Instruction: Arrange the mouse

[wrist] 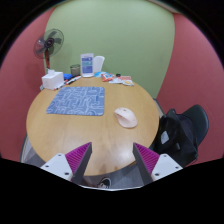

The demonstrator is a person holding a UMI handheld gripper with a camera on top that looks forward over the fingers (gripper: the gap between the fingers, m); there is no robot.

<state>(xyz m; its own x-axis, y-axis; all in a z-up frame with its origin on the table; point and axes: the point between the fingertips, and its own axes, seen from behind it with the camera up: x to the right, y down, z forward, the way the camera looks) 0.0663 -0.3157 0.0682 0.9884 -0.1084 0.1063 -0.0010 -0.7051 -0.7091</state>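
A pale pink mouse (pixel 125 117) lies on the round wooden table (pixel 60 130), well beyond my fingers and a little to the right. A blue patterned mouse mat (pixel 78 100) lies flat to its left, apart from it. My gripper (pixel 112 158) is above the table's near edge, open and empty, with its magenta pads (pixel 77 158) wide apart. Nothing is between the fingers.
At the table's far side stand a white box (pixel 51 79), a clear jug (pixel 88 65), a blue item (pixel 74 70) and small flat things (pixel 118 78). A fan (pixel 48 43) stands behind. A black chair (pixel 185 128) is at the right.
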